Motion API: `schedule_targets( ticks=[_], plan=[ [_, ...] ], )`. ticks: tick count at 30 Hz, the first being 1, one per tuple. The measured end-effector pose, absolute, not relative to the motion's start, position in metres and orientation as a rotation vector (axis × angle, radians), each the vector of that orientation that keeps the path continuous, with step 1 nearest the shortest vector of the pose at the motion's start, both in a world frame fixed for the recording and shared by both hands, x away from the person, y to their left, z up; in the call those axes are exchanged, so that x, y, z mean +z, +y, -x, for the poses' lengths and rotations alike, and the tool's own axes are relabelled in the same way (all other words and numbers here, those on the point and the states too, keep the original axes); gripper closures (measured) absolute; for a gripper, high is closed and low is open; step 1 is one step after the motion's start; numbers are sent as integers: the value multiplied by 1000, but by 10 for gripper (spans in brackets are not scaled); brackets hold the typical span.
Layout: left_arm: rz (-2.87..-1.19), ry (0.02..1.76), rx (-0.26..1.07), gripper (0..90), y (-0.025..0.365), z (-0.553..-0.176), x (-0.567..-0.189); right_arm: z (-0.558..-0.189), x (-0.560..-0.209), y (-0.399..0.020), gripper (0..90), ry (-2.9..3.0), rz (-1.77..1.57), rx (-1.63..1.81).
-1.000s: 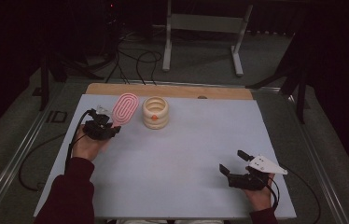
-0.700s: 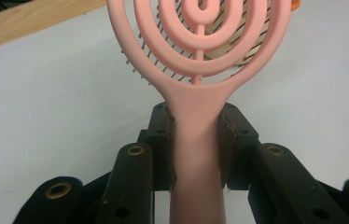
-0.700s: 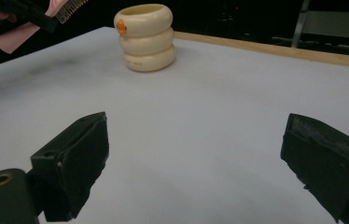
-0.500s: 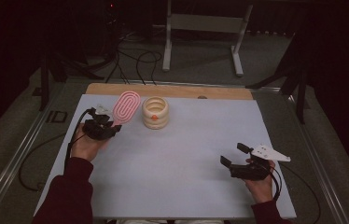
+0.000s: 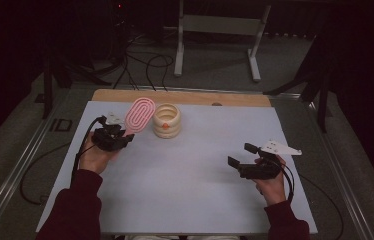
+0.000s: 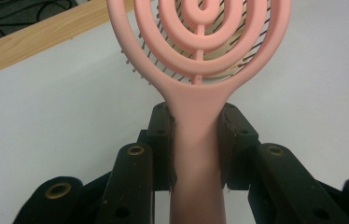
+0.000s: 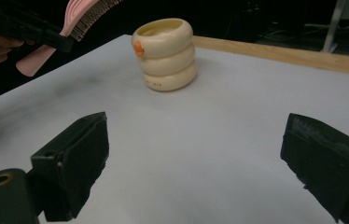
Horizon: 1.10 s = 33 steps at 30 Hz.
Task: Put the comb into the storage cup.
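The pink hairbrush (image 5: 139, 116) is up off the worktop (image 5: 185, 175) near its far-left part, handle clamped between the jaws of the left tool (image 5: 116, 136), head tilted toward the cream ribbed cup (image 5: 167, 120) just beside it. Gripping low on the handle leaves the whole head free, which probably suits lowering it into the cup. The cup stands upright near the far edge; its opening looks empty, though the inside is only partly visible. The right tool (image 5: 239, 155) hovers near the right edge, well apart, jaws spread wide with nothing between them.
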<state>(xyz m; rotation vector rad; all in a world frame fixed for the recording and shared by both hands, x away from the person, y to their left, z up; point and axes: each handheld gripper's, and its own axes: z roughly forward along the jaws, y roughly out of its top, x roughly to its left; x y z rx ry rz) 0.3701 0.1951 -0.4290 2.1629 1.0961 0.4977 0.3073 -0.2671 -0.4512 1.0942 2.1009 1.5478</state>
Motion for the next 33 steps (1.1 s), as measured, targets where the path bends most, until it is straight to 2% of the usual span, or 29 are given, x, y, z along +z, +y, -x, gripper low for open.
schedule_targets(
  ticks=[17,33],
  plan=[
    [-2171,984,513,703,171,-361,-426,-347,-429,-234,79,2162,-1058,1613],
    [-2178,904,511,703,152,-353,-427,-373,-428,-202,79,2217,-1075,1672]
  ],
)
